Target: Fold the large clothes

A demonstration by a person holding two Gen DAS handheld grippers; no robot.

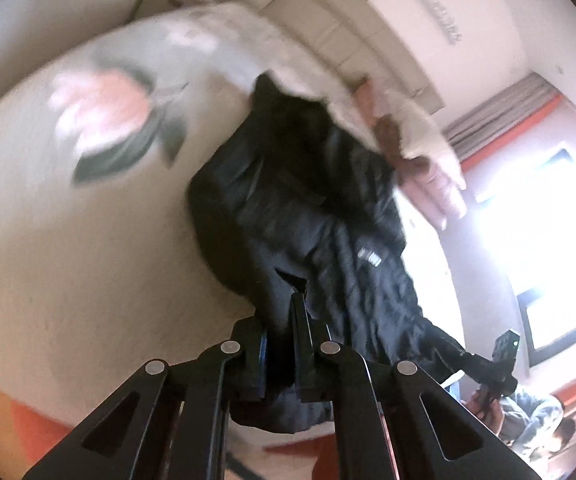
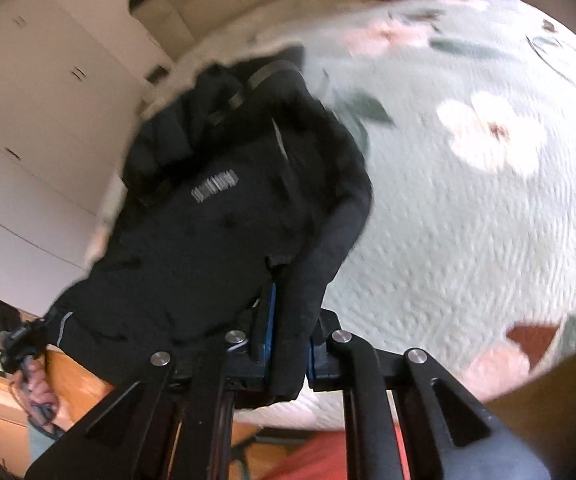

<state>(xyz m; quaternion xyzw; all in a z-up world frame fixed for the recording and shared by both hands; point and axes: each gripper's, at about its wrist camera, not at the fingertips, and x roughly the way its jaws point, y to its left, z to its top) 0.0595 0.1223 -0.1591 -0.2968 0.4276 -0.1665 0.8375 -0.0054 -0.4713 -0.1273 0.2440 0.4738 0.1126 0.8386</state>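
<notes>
Both grippers, left (image 1: pixel 284 344) and right (image 2: pixel 288 340), clamp black jacket (image 2: pixel 216 220) above bed (image 2: pixel 468 240).

**Layout: jacket held over the bed, one gripper at each end**

Jacket (image 1: pixel 308 216) hangs above the bedspread (image 1: pixel 68 240), clamped at two edges. Left gripper (image 1: pixel 284 320) has fabric bunched between its fingers. In the left wrist view, the right gripper (image 1: pixel 496 372) sits far right at the jacket's other end. From the right wrist view, the right gripper (image 2: pixel 288 320) pinches a fold, bedspread (image 2: pixel 468 220) to the right and behind, wardrobe (image 2: pixel 40 120) to the left. Left gripper (image 2: pixel 20 344) sits low left, at the jacket's (image 2: pixel 216 216) far edge. Pillows (image 1: pixel 436 184) lie beyond the jacket, at the bed's far end.
</notes>
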